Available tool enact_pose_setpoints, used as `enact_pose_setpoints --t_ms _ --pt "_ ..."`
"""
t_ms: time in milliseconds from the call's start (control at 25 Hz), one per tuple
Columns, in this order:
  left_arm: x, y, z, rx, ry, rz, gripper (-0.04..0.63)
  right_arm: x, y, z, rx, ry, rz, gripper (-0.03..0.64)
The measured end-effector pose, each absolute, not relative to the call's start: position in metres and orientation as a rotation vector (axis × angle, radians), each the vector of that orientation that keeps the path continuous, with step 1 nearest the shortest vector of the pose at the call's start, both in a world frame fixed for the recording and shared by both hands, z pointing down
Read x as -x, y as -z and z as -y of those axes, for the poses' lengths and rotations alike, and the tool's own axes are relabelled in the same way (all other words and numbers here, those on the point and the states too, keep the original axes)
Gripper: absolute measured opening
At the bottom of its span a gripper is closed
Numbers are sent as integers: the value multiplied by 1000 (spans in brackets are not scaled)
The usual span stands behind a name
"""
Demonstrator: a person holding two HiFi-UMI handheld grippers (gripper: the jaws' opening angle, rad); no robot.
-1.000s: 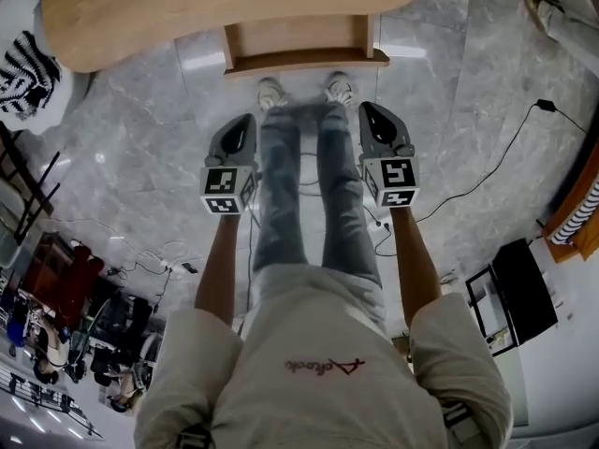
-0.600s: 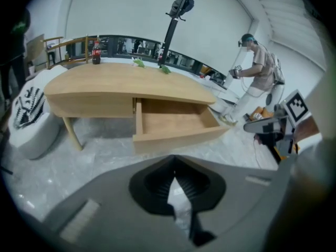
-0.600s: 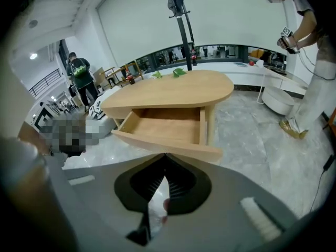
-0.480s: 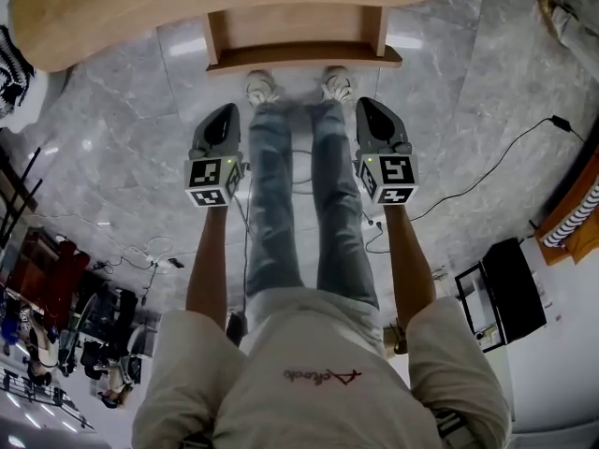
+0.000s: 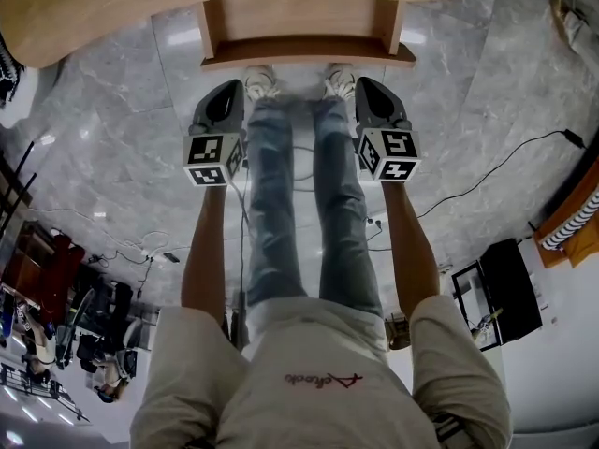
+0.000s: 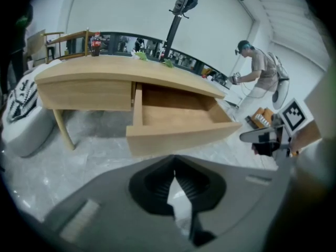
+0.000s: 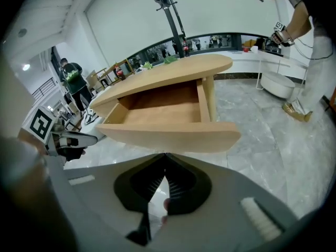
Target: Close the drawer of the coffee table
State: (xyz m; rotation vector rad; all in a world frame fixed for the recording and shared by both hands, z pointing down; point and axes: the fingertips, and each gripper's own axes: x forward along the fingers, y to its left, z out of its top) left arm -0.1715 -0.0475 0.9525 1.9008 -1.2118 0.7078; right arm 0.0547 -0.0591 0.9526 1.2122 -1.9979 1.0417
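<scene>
The light wooden coffee table (image 5: 112, 7) stands ahead of me with its drawer (image 5: 307, 50) pulled out and nothing inside. In the left gripper view the drawer (image 6: 178, 127) juts toward me; its front panel (image 7: 168, 134) fills the middle of the right gripper view. My left gripper (image 5: 227, 87) is shut with nothing in it and hangs just short of the drawer's left front corner. My right gripper (image 5: 367, 85) is also shut with nothing in it, just short of the right front corner. Neither touches the drawer.
The person's legs and shoes (image 5: 299, 82) stand between the grippers on the grey marble floor (image 5: 487, 129). A black cable (image 5: 496, 171) runs across the floor at the right. A patterned stool (image 6: 18, 114) stands left of the table. Another person (image 6: 260, 70) works in the background.
Both grippers have sunk and come nearer the drawer front, side by side. The drawer now looks larger and closer in the head view. The jaws stayed shut.
</scene>
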Motion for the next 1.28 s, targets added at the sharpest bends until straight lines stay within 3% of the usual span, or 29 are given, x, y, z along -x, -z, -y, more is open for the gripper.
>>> enact_pose_setpoints --t_ms 120,240,400,1280 --pt "163 -957 49 -1893 -671 1173 48 -56 -965 66 -1233 -1089 1973 5" --pt "159 -959 56 -1878 -627 1166 83 -51 -970 75 -1234 -1161 1978 105" --pt "156 -963 62 -1838 -593 1162 143 -43 -973 80 -1237 -1208 1963 121" --pt "152 -944 82 -1770 -494 1180 118 -36 -953 93 -1338 -1301 1923 104"
